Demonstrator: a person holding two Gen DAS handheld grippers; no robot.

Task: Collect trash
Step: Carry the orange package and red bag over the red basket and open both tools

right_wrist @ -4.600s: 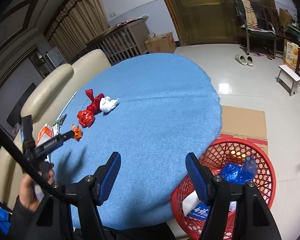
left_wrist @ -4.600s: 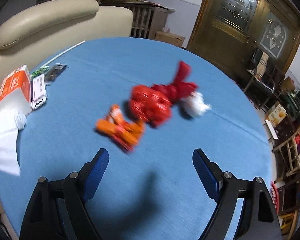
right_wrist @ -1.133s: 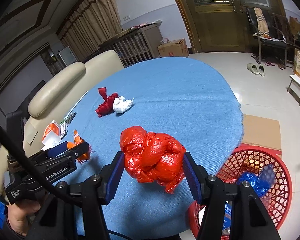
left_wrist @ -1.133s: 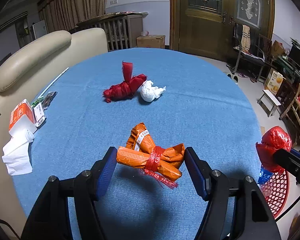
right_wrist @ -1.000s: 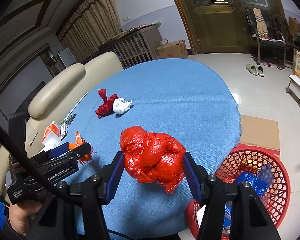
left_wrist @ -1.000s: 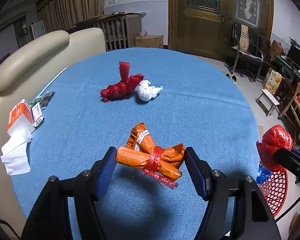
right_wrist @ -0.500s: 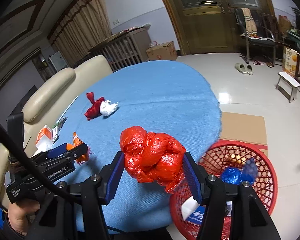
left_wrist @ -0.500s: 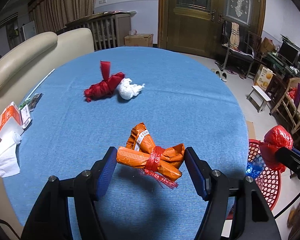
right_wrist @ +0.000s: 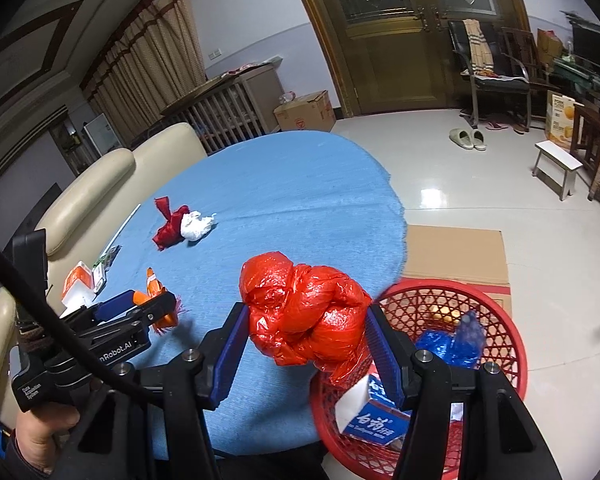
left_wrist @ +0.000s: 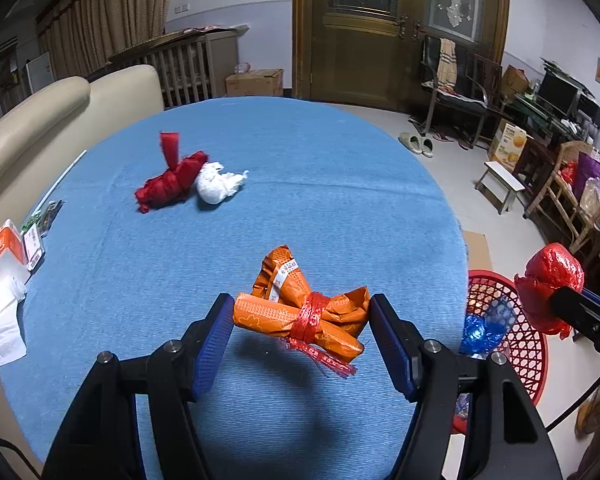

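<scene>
**Both grippers loaded, red basket at the table's edge**

Left wrist view: the left gripper [left_wrist: 301, 326] pinches an orange wrapper bundle [left_wrist: 300, 312] between its blue pads, one pad pressed on each end. The bundle is tied round the middle with red mesh string and hangs clear of the blue tablecloth [left_wrist: 320, 208], its shadow on the cloth below. Farther back on the cloth a dark red knotted bag [left_wrist: 170, 182] lies touching a crumpled white bag [left_wrist: 218, 184]. At the left edge of the table sit an orange-and-white tissue pack [left_wrist: 2, 254] and loose white tissues [left_wrist: 0, 324], with a cream sofa [left_wrist: 40, 120] behind them. To the right, beyond the table's rim, a red plastic basket [left_wrist: 512, 332] stands on the floor with a blue wrapper [left_wrist: 484, 326] inside. The right gripper's black arm enters from the right edge, carrying a shiny red bag [left_wrist: 550, 286] above that basket.

Right wrist view: the right gripper [right_wrist: 306, 334] clamps the shiny red bag [right_wrist: 304, 316] between both pads; it bulges above and below them. The bag hangs over the near edge of the table, just beside the basket [right_wrist: 500, 332], which holds the blue wrapper [right_wrist: 450, 342] and a white-and-blue carton [right_wrist: 370, 410]. Brown cardboard [right_wrist: 456, 254] lies on the tiled floor behind the basket. At left, a hand [right_wrist: 40, 436] grips the left gripper [right_wrist: 156, 308], with the orange bundle [right_wrist: 154, 284] partly visible at its tip. The dark red bag [right_wrist: 171, 227] and white bag [right_wrist: 196, 225] remain on the cloth [right_wrist: 280, 200].
</scene>
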